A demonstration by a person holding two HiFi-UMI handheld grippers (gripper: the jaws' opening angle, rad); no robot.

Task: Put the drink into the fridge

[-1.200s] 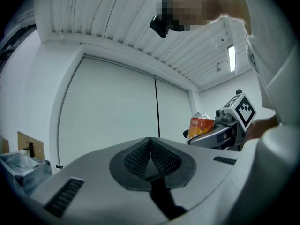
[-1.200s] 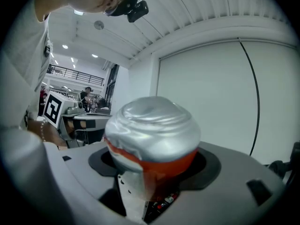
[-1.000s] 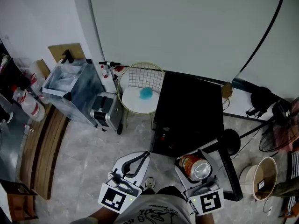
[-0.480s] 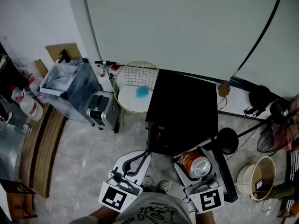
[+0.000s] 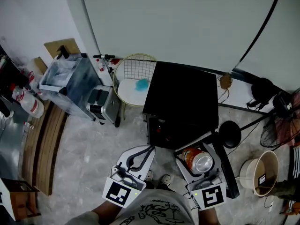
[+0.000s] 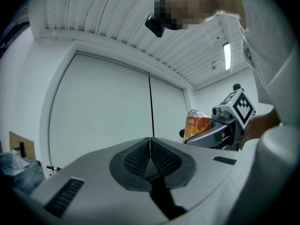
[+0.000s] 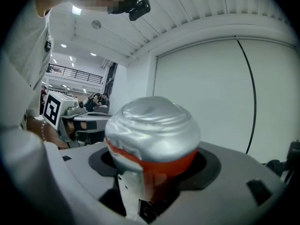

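Note:
An orange drink can (image 5: 198, 161) with a silver top stands between the jaws of my right gripper (image 5: 196, 150), which is shut on it. In the right gripper view the can (image 7: 152, 139) fills the middle, pressed by both dark pads. The black mini fridge (image 5: 183, 102) stands just ahead of both grippers, seen from above, its front face toward me; whether its door stands shut I cannot tell. My left gripper (image 5: 148, 150) is shut and empty, low left of the fridge's front. In the left gripper view its pads (image 6: 140, 158) touch, and the can (image 6: 197, 125) shows at the right.
A round wire basket (image 5: 123, 67) holding a blue thing stands left of the fridge. Further left are a clear plastic box (image 5: 70, 81) and a silver appliance (image 5: 101, 104). A black round stand base (image 5: 229, 137), a beige bucket (image 5: 265, 172) and cables lie at the right.
The fridge has drawn a little nearer to both grippers as I moved forward. The right gripper keeps its hold on the can; the left stays shut.

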